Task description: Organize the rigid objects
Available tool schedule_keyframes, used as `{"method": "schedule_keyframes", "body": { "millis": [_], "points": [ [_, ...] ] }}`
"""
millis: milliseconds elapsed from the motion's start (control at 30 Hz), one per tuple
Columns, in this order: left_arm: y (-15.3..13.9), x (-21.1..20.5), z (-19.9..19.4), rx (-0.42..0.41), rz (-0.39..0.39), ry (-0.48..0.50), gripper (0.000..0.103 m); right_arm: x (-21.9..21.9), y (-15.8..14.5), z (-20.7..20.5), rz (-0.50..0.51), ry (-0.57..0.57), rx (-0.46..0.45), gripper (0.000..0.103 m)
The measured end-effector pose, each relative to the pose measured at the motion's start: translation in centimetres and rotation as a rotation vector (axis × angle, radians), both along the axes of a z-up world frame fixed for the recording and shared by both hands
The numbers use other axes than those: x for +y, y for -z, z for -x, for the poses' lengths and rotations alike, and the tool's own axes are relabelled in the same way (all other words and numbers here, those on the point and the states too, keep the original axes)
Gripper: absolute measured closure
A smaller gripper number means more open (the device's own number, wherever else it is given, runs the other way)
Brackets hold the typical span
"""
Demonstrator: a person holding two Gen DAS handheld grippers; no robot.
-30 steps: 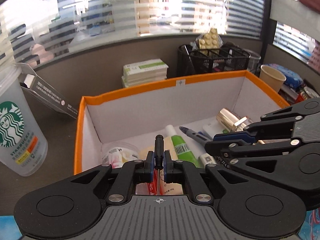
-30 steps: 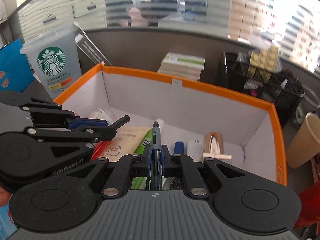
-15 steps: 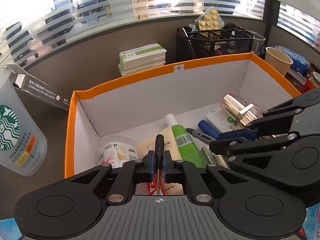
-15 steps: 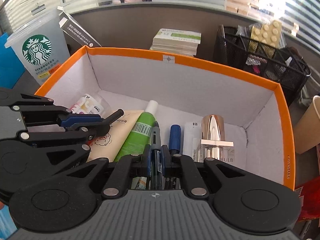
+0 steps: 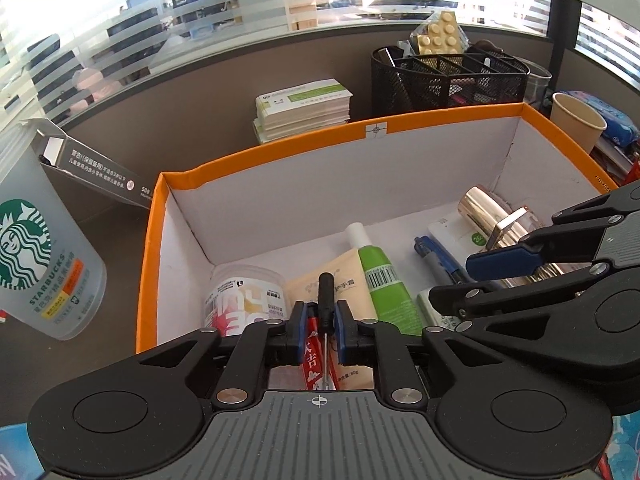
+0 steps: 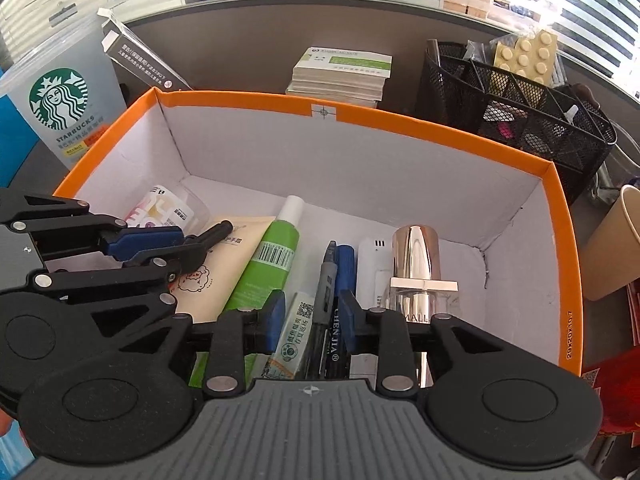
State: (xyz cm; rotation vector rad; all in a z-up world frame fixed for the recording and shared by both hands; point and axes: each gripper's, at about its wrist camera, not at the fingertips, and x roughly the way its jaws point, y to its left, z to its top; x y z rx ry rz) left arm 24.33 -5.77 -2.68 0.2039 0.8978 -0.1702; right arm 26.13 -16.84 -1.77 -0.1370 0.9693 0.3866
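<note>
An orange-rimmed box (image 5: 280,148) with white walls holds a clear jar (image 5: 244,300), a beige tube (image 5: 344,280), a green tube (image 6: 272,256), a blue marker (image 6: 344,268) and a gold bottle (image 6: 416,264). My left gripper (image 5: 321,312) hangs over the box's near left part. Its jaws are opening, and a small black-handled screwdriver (image 5: 326,292) stands between the parted blue pads. My right gripper (image 6: 312,308) is over the box's near middle. Its jaws are opening too, with a grey pen (image 6: 329,276) lying loose between the pads beside the marker.
A Starbucks cup (image 5: 36,264) and a grey carton (image 5: 92,172) stand left of the box. Behind it are a stack of booklets (image 5: 304,108) and a black mesh organiser (image 5: 448,76). A paper cup (image 5: 576,120) stands at the right.
Both grippers were shut, the left on the screwdriver and the right on the pen; their pads have now parted. Both views have tipped down further into the box.
</note>
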Motion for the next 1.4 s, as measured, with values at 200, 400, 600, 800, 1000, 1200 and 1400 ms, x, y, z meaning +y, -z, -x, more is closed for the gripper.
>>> {"method": "schedule_keyframes", "body": {
  "millis": [200, 400, 600, 800, 1000, 1200, 1400],
  "points": [
    [-0.2, 0.1, 0.2, -0.008, 0.0, -0.026, 0.069, -0.4, -0.1, 0.1, 0.018, 0.017, -0.016, 0.075],
    [-1.7, -0.6, 1.7, -0.106, -0.071, -0.05, 0.024, -2.1, -1.1, 0.4, -0.021, 0.065, -0.049, 0.073],
    [-4.2, -0.3, 3.1, -0.18, -0.051, -0.039, 0.018, -3.0, -3.4, 1.6, -0.051, 0.09, -0.107, 0.06],
    [-7.4, 2.8, 5.5, -0.29, -0.002, -0.064, 0.0, -4.7, -6.4, 4.7, -0.106, 0.138, -0.239, 0.017],
    [-9.1, 4.0, 8.9, -0.357, 0.028, -0.105, 0.0, -6.1, -8.0, 8.8, -0.266, 0.147, -0.316, 0.0],
    [-9.4, 4.8, 11.6, -0.406, 0.035, -0.129, 0.0, -4.7, -8.9, 12.4, -0.261, 0.11, -0.384, 0.0],
    [-9.1, 5.8, 13.8, -0.431, 0.055, -0.18, 0.0, -2.7, -8.5, 15.9, -0.228, 0.074, -0.452, 0.0]
  ]
}}
